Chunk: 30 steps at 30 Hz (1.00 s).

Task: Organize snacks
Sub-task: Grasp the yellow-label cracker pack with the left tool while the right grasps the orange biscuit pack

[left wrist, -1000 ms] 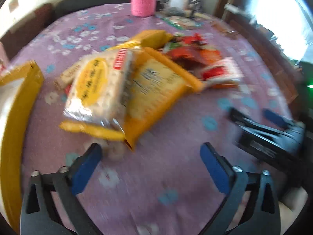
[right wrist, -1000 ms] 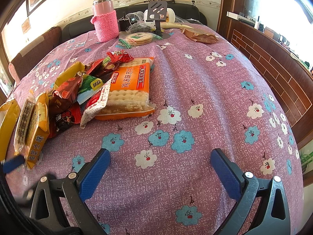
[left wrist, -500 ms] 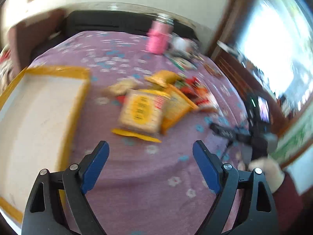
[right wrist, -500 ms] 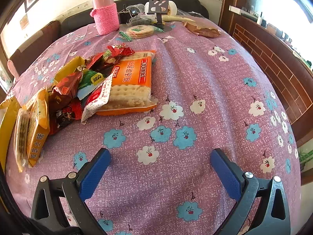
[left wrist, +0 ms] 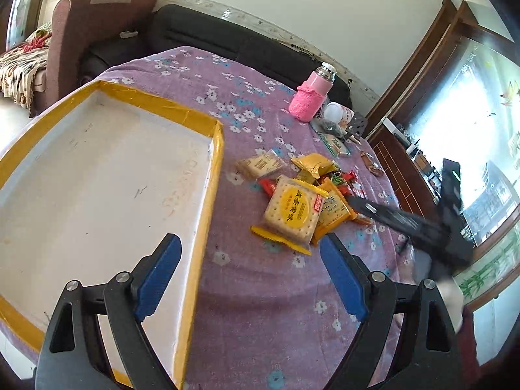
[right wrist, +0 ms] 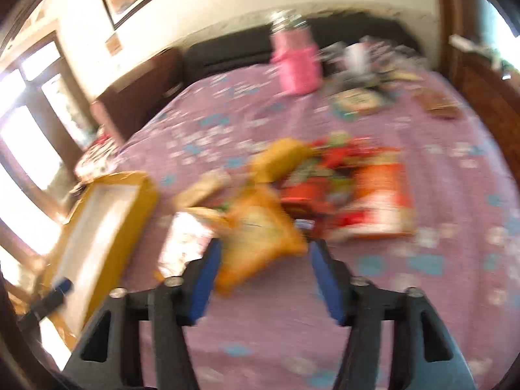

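Observation:
A pile of snack packs lies on the purple flowered tablecloth (left wrist: 260,292). A yellow cracker pack (left wrist: 292,211) is on top, an orange-yellow pack (left wrist: 334,209) under it. A white tray with a yellow rim (left wrist: 214,169) lies to the left. My left gripper (left wrist: 250,266) is open and empty, raised above the tray's right rim. My right gripper (right wrist: 266,269) is open, its jaws on either side of the orange-yellow pack (right wrist: 260,237), in a blurred view. An orange biscuit pack (right wrist: 383,201) lies at the pile's right.
A pink flask (left wrist: 312,97) stands at the table's far side with a white cup (left wrist: 338,112) and small clutter. A black sofa (left wrist: 227,42) and a brown chair (left wrist: 91,32) stand behind. Wooden panelling (left wrist: 406,169) runs along the right.
My left gripper has pulled back and up, so the whole tray shows. My right gripper has swung left to the pile and narrowed around the orange-yellow pack.

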Tool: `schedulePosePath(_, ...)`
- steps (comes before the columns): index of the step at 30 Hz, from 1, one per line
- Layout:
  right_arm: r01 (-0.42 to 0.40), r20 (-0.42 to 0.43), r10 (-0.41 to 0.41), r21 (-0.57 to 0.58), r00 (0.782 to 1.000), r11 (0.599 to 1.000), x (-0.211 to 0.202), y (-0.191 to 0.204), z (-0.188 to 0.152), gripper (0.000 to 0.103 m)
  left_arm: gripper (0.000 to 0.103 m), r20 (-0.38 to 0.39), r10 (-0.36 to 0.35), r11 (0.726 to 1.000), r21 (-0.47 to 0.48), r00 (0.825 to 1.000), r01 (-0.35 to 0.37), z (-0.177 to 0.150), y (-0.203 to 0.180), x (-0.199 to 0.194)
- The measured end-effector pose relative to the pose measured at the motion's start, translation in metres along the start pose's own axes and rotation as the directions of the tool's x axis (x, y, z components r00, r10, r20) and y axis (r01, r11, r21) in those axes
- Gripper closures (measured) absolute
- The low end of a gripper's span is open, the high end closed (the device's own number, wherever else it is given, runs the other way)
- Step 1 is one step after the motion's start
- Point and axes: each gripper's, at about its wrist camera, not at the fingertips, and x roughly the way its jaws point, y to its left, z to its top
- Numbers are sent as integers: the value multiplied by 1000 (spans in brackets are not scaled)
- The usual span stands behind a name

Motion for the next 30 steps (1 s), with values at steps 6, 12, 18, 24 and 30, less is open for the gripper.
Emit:
schedulePosePath(6, 64, -35, -70, -149, 997, 987, 66, 64, 36, 75, 15, 34, 16, 999, 39, 999, -17, -4, 6, -16)
schedulePosePath(12, -121, -283, 48, -248, 958, 961, 93, 92, 9, 77, 15, 44, 10, 998, 68, 999, -13, -2, 10, -17)
schedulePosePath(18, -97, -179, 89, -36, 980, 995, 47, 36, 12, 56, 15, -2, -29, 995, 98, 1000, 29, -7, 5, -3)
schedulePosePath(24, 19, -182, 21, 213, 983, 977, 56, -19, 5, 37, 15, -37, -47, 989, 140, 998, 51, -14, -8, 6)
schedulePosePath(30, 61, -171, -12, 284, 985, 957, 87, -13, 12, 31, 15, -45, -35, 985, 169, 998, 42, -18, -14, 5)
